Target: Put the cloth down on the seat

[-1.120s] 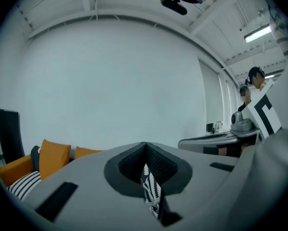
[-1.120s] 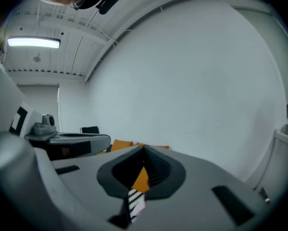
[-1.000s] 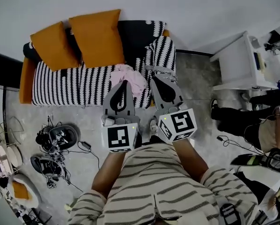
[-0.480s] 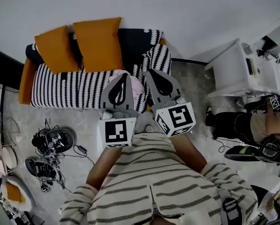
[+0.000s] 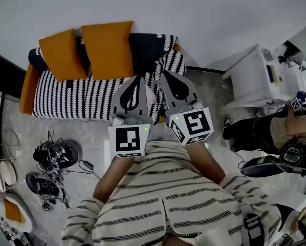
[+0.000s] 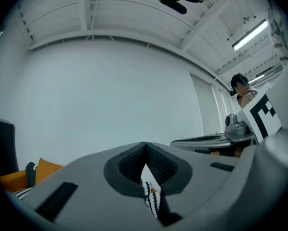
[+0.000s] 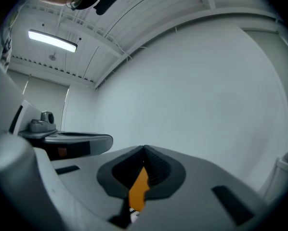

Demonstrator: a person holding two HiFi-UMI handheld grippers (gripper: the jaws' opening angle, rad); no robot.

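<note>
- Far left: 2 orange cushions lean on the sofa back; the striped seat below them is bare.
- Left gripper: jaws together, tips meeting, nothing nipped; its own view shows only a sliver of striped cover through the hollow behind the pads; it points level, out over the right part of the seat.
- Cloth: pink, lying on the seat near its right end; it shows in the gap between the 2 grippers and neither gripper holds it; the gripper bodies hide most of it, so its long axis cannot be read.
- Right gripper: jaws together and empty; its own view shows only an orange strip through the hollow; it points level, angled slightly toward the left one.
- Relation that matters: the cloth lies below the 2 sets of tips and between them, not ahead of either; neither hand is clearly nearer.
- Judgement: the put-down looks done, with the cloth on the seat; any next move is a plain pull-back of both hands, with no need to reach down between them again.
</note>
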